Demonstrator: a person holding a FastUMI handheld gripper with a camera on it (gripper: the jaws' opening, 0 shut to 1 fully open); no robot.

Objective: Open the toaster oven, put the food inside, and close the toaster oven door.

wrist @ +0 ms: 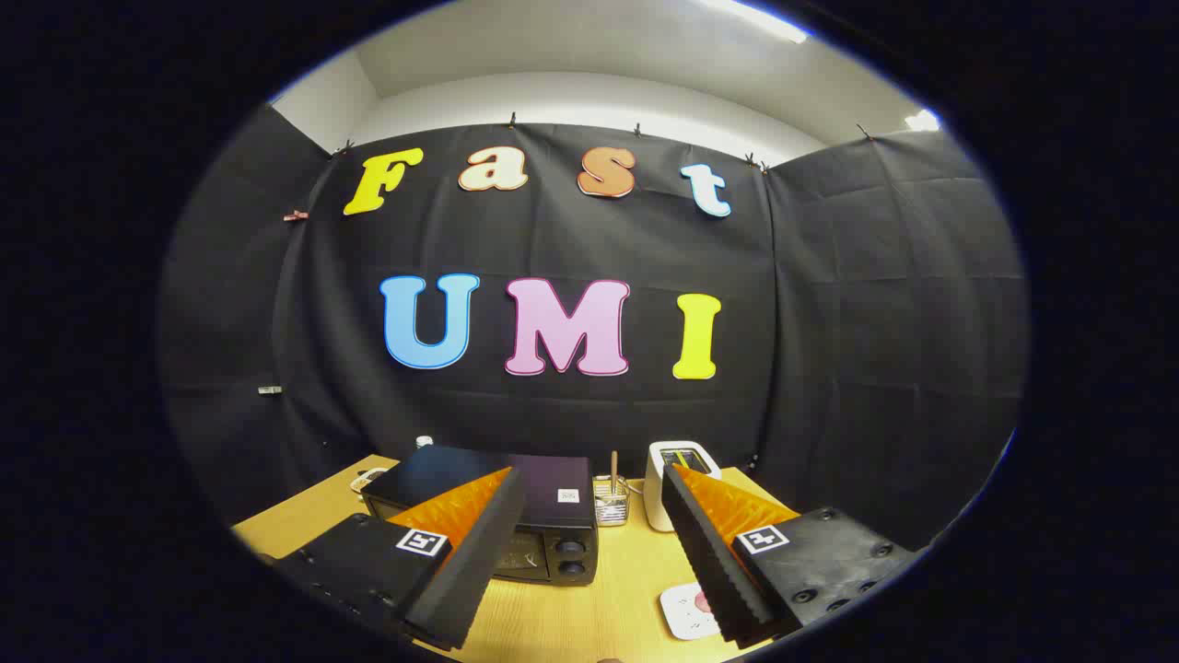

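A black toaster oven (pixel 543 497) stands on the wooden table (pixel 571 617), partly hidden behind my left finger (pixel 465 552); two knobs show on its right front. Whether its door is closed I cannot tell from here. A white plate (pixel 686 610) with something pinkish-red on it lies on the table just inside my right finger (pixel 709 552), mostly hidden by it. My gripper (pixel 589 502) is held above the table, open, with nothing between its fingers. The oven lies just beyond the left fingertip.
A white pop-up toaster (pixel 665 479) stands behind the right fingertip. A clear glass container (pixel 610 502) with a wooden stick in it sits between oven and toaster. A white cable (pixel 367 479) lies left of the oven. Black cloth walls close the booth behind.
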